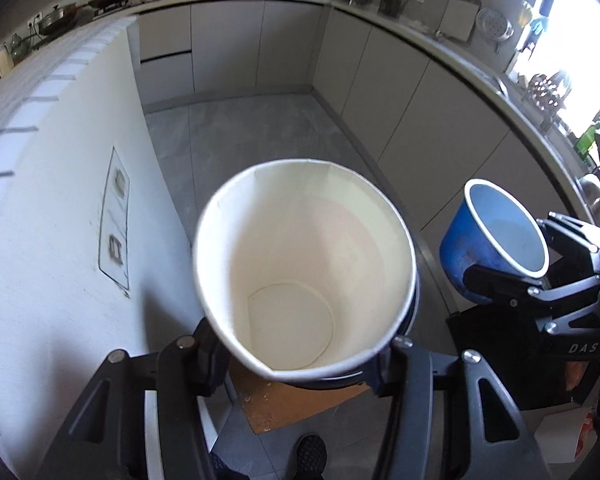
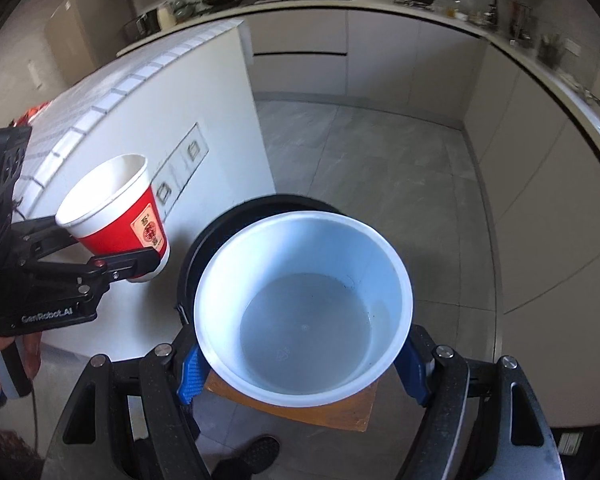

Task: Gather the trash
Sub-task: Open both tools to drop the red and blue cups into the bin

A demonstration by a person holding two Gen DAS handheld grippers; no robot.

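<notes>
Daylight glares through the window (image 1: 572,40); fisheye edges bend, slightly blurred.
</notes>
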